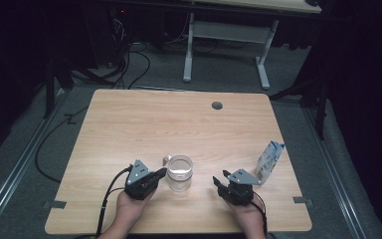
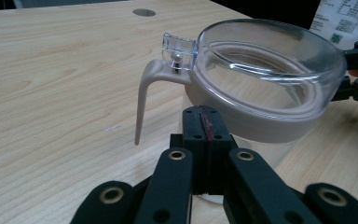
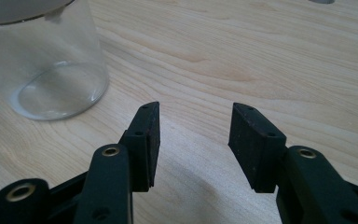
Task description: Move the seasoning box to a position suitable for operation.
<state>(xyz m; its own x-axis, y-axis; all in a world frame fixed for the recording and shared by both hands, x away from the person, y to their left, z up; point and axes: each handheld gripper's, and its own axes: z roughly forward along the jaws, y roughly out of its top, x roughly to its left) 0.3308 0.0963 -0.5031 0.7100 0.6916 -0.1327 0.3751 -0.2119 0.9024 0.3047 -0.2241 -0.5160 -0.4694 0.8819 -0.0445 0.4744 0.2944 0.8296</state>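
While the left claw (image 1: 160, 173) sits pressed together, touching the side of the jar (image 1: 179, 173), the right claw (image 1: 220, 182) stands spread and empty, near the jar's other side. Round, clear glass with a beige collar, a hinged transparent lid and a curved beige latch, the jar stands upright near the desk's (image 1: 129, 119) front edge.
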